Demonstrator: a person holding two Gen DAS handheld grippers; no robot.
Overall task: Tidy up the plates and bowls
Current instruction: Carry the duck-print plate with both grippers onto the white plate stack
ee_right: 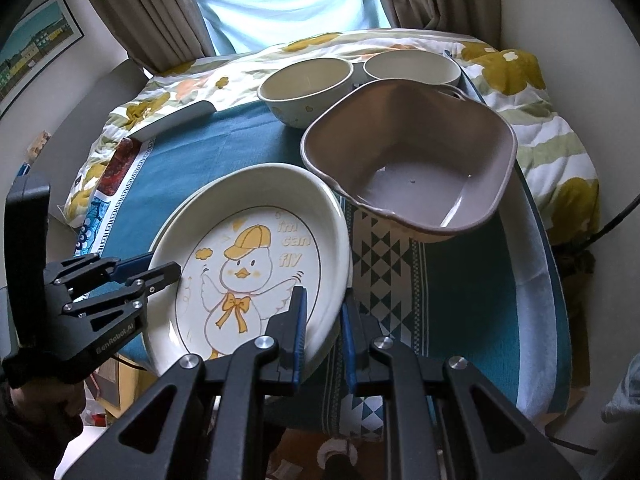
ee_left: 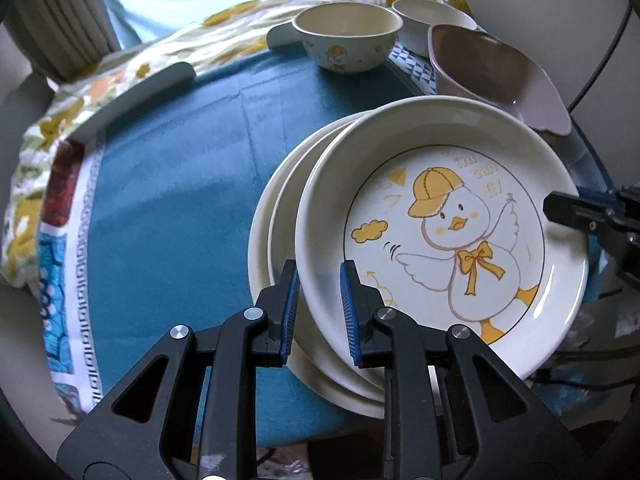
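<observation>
both grippers, left gripper [ee_left: 319, 312] at 9 o'clock, right gripper [ee_right: 323, 338] at 3, clamp the duck plate [ee_left: 440, 240]'s rim; stacking underway, next lower it level

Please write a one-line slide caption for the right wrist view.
Both grippers, right gripper and left gripper, clamp the duck plate beside the taupe basin.

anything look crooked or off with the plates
The duck plate sits askew on the plate stack, shifted sideways and overhanging the table's near edge; both grippers grip its rim. Nothing looks spilled or broken.
</observation>
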